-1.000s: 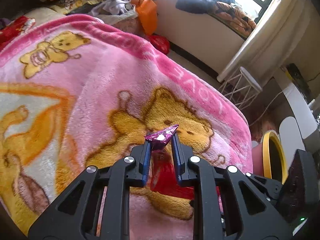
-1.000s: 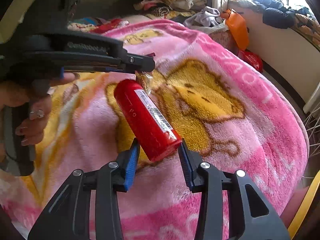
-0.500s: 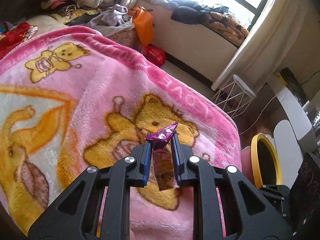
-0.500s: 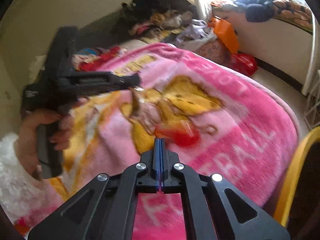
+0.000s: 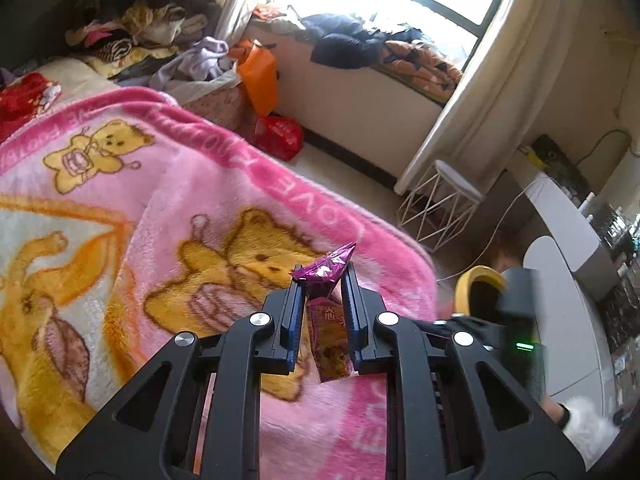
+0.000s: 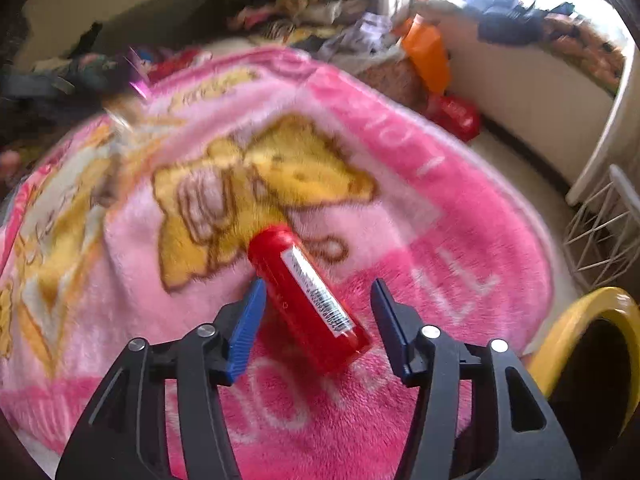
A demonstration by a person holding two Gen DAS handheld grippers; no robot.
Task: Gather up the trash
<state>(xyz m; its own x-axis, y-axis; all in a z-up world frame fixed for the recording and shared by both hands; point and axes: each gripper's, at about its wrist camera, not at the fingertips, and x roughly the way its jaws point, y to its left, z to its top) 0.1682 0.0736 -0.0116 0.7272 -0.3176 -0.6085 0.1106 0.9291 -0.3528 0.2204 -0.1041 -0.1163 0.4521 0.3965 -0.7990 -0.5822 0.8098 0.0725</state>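
My left gripper (image 5: 322,278) is shut on a purple snack wrapper (image 5: 329,322) and holds it up over the pink bear blanket (image 5: 192,184). The wrapper's crumpled top sticks out above the fingertips. In the right wrist view a red tube with a white barcode label (image 6: 308,296) lies slanted on the blanket (image 6: 400,216) between the blue pads of my right gripper (image 6: 319,285). Its jaws are opening; the left pad is close against the tube and the right pad stands clear of it. The yellow-rimmed bin (image 6: 576,320) sits at the bed's corner, lower right.
The bin's rim (image 5: 478,276) also shows past the blanket's edge. On the floor beyond the bed are a white wire stool (image 5: 448,196), a red bag (image 5: 280,136) and an orange bag (image 5: 258,76). Clothes are piled on the window ledge (image 5: 360,44).
The left gripper has lifted the wrapper higher. The right gripper snapped shut with nothing in it, then opened around the red tube, and the yellow bin has come into its view.
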